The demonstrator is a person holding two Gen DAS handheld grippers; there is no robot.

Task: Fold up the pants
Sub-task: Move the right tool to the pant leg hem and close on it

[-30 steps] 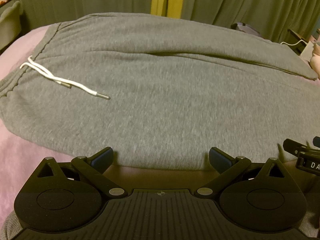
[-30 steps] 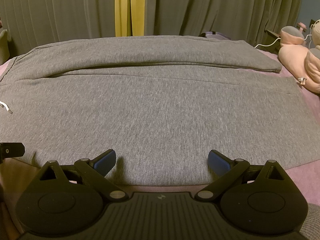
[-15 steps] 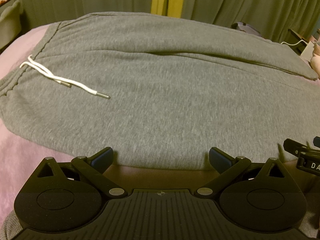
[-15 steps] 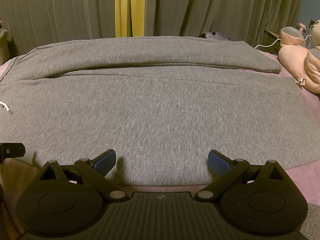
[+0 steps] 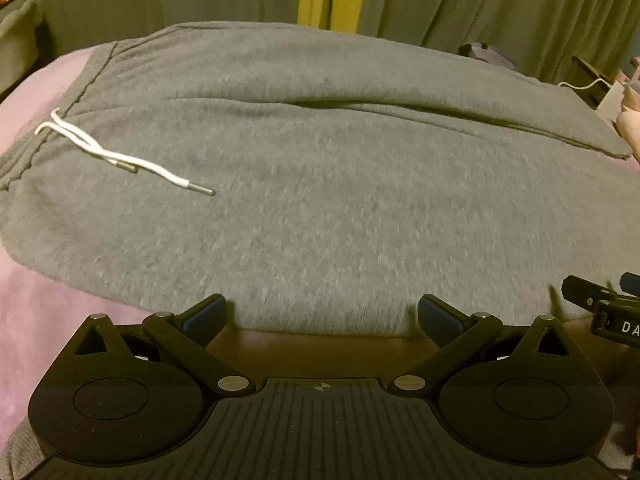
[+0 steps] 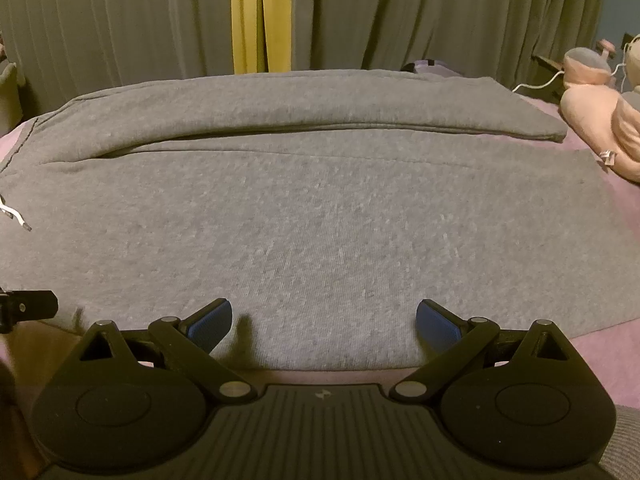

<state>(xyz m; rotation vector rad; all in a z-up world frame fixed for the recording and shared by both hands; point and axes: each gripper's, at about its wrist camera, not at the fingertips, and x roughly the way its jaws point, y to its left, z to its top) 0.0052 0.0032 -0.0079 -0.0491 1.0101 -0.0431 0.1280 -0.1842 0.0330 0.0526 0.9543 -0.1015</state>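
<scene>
Grey sweatpants [image 5: 320,184] lie flat on a pink bed, waistband to the left and the far leg overlapping the near one. A white drawstring [image 5: 120,158] with metal tips rests near the waistband. My left gripper [image 5: 320,314] is open at the near edge of the pants, at the hip end, with nothing between its blue pads. In the right wrist view the pants [image 6: 320,220] stretch across, leg hems to the right. My right gripper [image 6: 324,322] is open too, its fingertips over the near edge of the leg, holding nothing.
The pink bedcover [image 5: 36,312] shows around the pants. Green curtains [image 6: 120,20] with a yellow strip [image 6: 260,16] hang behind the bed. A pink plush toy [image 6: 600,120] and a white cable [image 6: 540,82] lie at the far right. The other gripper's tip [image 5: 600,304] shows at the right edge.
Both grippers have crept slightly forward over the near edge of the pants. Both stay open and the pants have not moved.
</scene>
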